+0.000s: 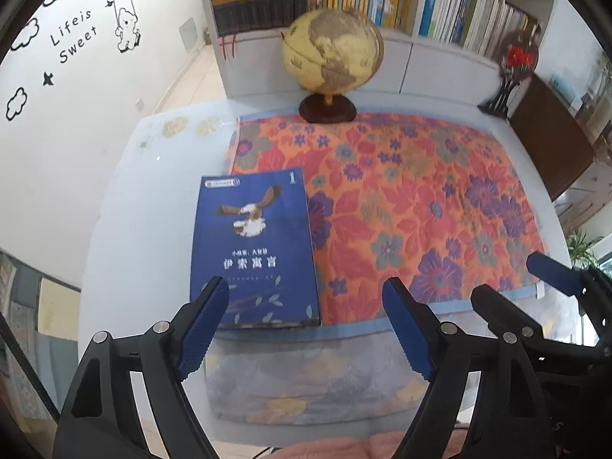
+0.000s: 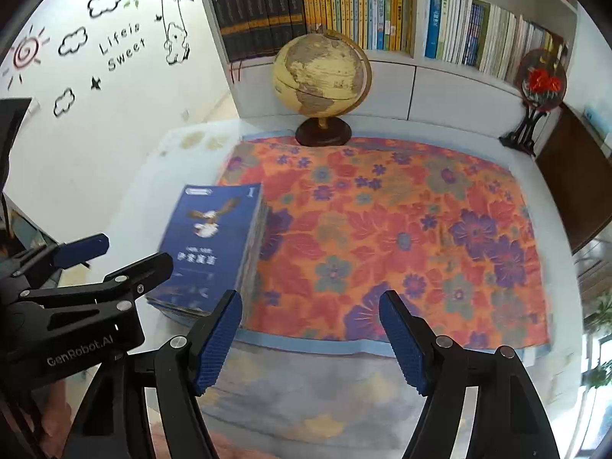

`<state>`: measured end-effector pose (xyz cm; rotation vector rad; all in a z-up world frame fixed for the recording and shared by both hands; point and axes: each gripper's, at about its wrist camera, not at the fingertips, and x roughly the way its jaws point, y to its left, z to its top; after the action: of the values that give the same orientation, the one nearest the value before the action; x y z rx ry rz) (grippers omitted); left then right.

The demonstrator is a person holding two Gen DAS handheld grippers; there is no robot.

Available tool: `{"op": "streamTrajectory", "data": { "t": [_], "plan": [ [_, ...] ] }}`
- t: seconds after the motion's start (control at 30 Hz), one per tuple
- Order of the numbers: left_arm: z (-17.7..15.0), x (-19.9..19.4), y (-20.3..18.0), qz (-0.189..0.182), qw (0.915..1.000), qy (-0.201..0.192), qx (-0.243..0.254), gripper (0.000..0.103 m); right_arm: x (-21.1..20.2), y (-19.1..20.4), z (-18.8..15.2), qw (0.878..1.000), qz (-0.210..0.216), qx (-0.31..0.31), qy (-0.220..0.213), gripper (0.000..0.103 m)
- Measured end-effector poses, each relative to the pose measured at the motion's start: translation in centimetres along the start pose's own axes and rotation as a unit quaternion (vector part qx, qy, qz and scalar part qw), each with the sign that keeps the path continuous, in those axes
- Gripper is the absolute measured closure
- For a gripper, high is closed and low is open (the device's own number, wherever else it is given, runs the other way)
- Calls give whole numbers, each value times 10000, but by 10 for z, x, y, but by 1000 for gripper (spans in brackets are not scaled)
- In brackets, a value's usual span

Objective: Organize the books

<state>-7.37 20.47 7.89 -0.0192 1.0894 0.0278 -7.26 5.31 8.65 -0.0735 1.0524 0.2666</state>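
A stack of blue books (image 1: 252, 244) lies flat on the left edge of a floral cloth (image 1: 420, 199); the top cover shows a flying bird and the number 1. My left gripper (image 1: 306, 285) hangs open above the stack's near end, with nothing between its blue pads. In the right wrist view the same stack (image 2: 214, 244) sits left of centre. My right gripper (image 2: 310, 297) stands open over the front edge of the cloth (image 2: 382, 229), to the right of the stack and holding nothing. Each gripper shows at the edge of the other's view: the right gripper (image 1: 505, 275) and the left gripper (image 2: 134, 248).
A globe (image 1: 332, 53) on a dark base stands at the back of the glass table (image 1: 153, 191). Behind it a white bookshelf (image 2: 344, 11) holds rows of upright books. A round red ornament on a black stand (image 2: 539, 88) sits at the back right.
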Motion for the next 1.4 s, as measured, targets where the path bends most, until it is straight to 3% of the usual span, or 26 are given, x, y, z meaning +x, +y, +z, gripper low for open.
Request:
{"op": "streamTrajectory", "data": {
  "t": [0.3,0.43,1.4],
  "plan": [
    [-10,9,-4,320,9991,174,-196,22,14,-7,4,9998,-3,-96,157,31],
    [-15,11,0,281,9987,224,-367,22,18,-6,5,9996,2,-154,228,31],
    [-8,10,1,249,9990,184,-316,21,19,-7,5,9994,-38,-102,316,30]
  ]
}}
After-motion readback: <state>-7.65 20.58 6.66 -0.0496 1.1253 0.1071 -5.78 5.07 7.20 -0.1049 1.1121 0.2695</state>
